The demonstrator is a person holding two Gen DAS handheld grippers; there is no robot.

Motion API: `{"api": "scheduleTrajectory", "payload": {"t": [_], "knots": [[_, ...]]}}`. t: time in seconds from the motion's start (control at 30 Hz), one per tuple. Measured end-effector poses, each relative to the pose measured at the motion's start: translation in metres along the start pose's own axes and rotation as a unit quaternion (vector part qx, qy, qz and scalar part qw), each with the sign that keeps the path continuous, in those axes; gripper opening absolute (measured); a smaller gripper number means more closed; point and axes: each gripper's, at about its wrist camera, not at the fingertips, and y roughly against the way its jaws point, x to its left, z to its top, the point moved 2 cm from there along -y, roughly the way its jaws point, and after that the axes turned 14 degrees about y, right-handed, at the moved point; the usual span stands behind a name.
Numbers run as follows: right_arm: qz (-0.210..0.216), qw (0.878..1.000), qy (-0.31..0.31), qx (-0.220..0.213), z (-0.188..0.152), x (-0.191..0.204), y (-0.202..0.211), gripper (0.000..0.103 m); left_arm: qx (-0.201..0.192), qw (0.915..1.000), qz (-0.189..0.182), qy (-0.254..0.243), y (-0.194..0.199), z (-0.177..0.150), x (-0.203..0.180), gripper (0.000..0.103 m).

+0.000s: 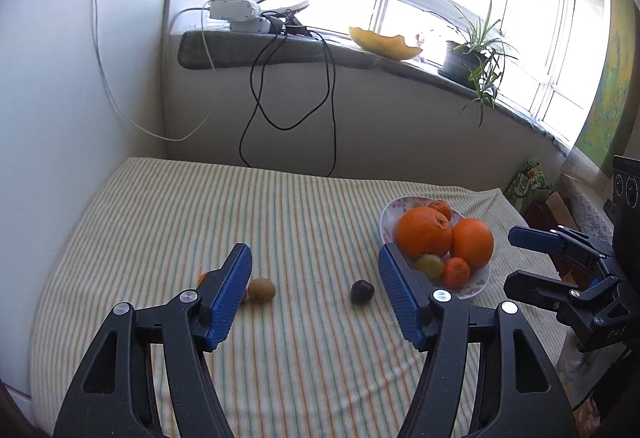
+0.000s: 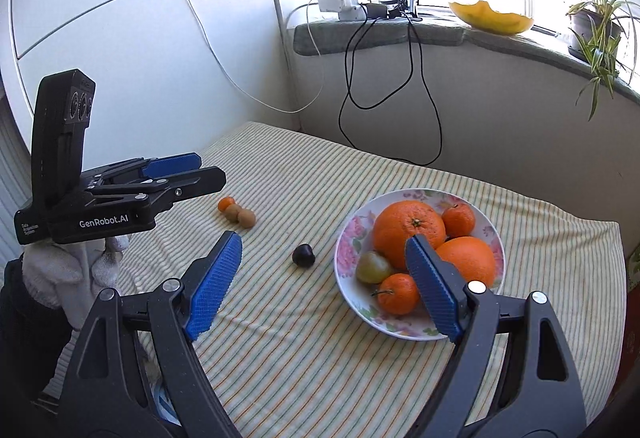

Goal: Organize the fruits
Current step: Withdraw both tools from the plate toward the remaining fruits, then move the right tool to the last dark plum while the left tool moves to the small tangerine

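Fruits sorted in part: floral-print porcelain bowl (image 2: pixel 344 238), round and shallow, set on striped cloth (image 2: pixel 304 338) toward right side; loaded with two large dimpled oranges (image 2: pixel 408 230), two small mandarins (image 2: pixel 398 294) and one smooth pale-green plum-like fruit (image 2: pixel 372 268), all touching. Outside bowl, resting on cloth: one dark glossy plum (image 2: pixel 303 256) just left of bowl rim; farther left, cluster of two fuzzy brown kiwis (image 2: pixel 247 217) in contact, with one small mandarin (image 2: pixel 226 203) touching far end of cluster. Left gripper (image 1: pixel 316 302): black hinged frame, blue ribbed pads, fingers spread wide, nothing between them, poised above cloth with kiwi near left pad and dark plum near right pad. Right gripper (image 2: pixel 324 290): same build, blue cross-hatched pads, fingers spread wide and empty, right pad overlapping bowl in view, contact not determinable. White knitted glove (image 2: pixel 68 270) visible under left gripper body. Cloth: soft, cream with thin green and orange stripes, slightly rippled. Beyond: white walls, grey stone sill (image 2: pixel 400 29) carrying white adapters, black cables (image 2: pixel 384 89) hanging down, yellow melon rind (image 2: pixel 490 17), potted spider plant (image 2: pixel 596 25), bright multi-pane window
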Motion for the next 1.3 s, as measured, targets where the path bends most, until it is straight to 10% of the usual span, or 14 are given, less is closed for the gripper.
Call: {"api": "scheduleTrajectory", "payload": {"t": [0.37,0.7,1.3], "knots": [[0.025,0.999,-0.019,0.006,-0.019,0.039,-0.023,0.086,0.016,0.9992,0.025,0.026,0.003,-0.021,0.053,0.062],[0.018,0.997,-0.054,0.052,-0.038,0.054,-0.069,0.055,0.039,0.9982,0.021,0.041,-0.013,-0.030,0.083,0.046],[-0.035,0.989,-0.104,0.100,-0.045,0.038,-0.120,0.040,0.066,0.9970,0.024,0.034,-0.056,-0.016,0.108,0.034]]}}
